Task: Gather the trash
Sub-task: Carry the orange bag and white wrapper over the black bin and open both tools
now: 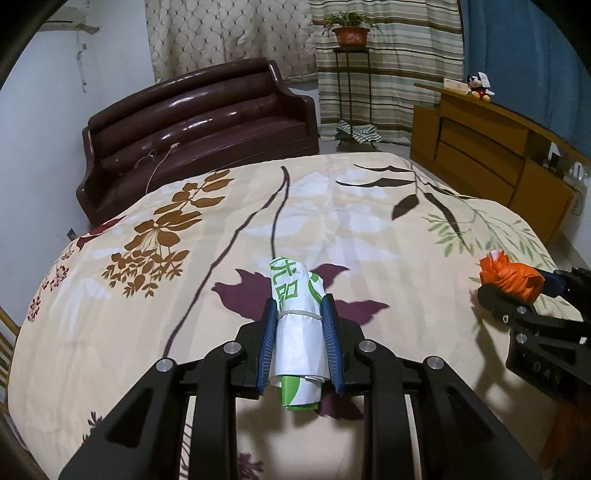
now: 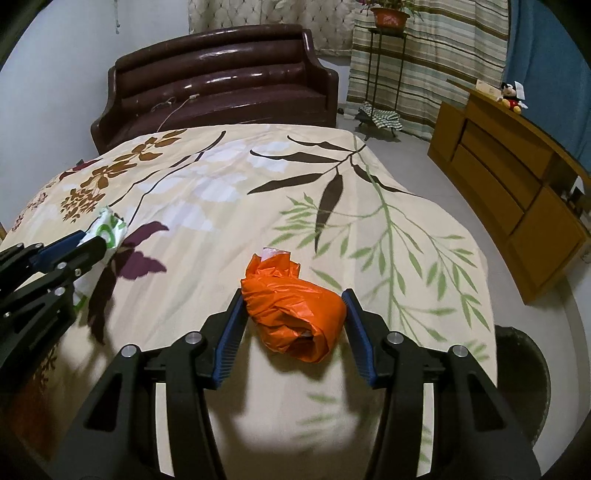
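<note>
My left gripper (image 1: pixel 298 308) is shut on a rolled white and green plastic bag (image 1: pixel 297 325) bound with a rubber band, held just above the floral bedspread (image 1: pixel 207 229). My right gripper (image 2: pixel 291 295) is shut on a crumpled orange plastic bag (image 2: pixel 295 314), its blue pads pressing both sides. In the left wrist view the orange bag (image 1: pixel 509 277) and the right gripper (image 1: pixel 517 291) show at the right edge. In the right wrist view the left gripper (image 2: pixel 88 240) with the white and green bag (image 2: pixel 107 229) shows at the left.
A dark brown leather sofa (image 1: pixel 199 125) stands beyond the bed. A wooden dresser (image 1: pixel 491 155) with a Mickey Mouse toy (image 1: pixel 480 86) is at the right. A potted plant (image 1: pixel 351 35) sits on a stand. A dark round bin (image 2: pixel 524 373) is on the floor by the bed.
</note>
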A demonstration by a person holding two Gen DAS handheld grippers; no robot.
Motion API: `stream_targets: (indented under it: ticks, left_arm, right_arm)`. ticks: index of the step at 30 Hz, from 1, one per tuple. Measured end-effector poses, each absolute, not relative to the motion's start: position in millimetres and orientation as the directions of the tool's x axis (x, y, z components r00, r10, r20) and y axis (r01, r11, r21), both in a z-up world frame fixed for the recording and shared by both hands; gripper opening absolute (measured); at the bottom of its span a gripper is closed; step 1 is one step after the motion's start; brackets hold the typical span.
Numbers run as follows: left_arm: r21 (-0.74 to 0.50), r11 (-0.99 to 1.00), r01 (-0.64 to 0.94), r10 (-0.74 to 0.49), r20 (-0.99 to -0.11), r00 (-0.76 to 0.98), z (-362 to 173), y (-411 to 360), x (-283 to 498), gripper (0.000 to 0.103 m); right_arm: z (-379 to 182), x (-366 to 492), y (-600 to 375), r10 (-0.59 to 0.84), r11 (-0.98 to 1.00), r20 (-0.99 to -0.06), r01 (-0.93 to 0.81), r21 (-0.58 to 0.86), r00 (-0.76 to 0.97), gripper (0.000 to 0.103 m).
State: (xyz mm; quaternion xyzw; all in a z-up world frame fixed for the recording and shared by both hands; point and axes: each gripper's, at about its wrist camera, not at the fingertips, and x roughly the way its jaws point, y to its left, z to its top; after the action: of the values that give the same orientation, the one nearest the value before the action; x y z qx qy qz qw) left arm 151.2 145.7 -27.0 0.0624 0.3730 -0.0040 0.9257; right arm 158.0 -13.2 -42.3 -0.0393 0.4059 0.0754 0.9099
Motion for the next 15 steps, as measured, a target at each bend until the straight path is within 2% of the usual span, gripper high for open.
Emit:
stream_targets:
  ticks: [15]
  left_arm:
    - [0.087, 0.989, 0.122, -0.03, -0.684, 0.728, -21, 97, 110, 0.026]
  right_arm:
    - [-33, 98, -52, 0.101, 0.993, -0.718, -0.115, 0.029, 0.689, 0.05]
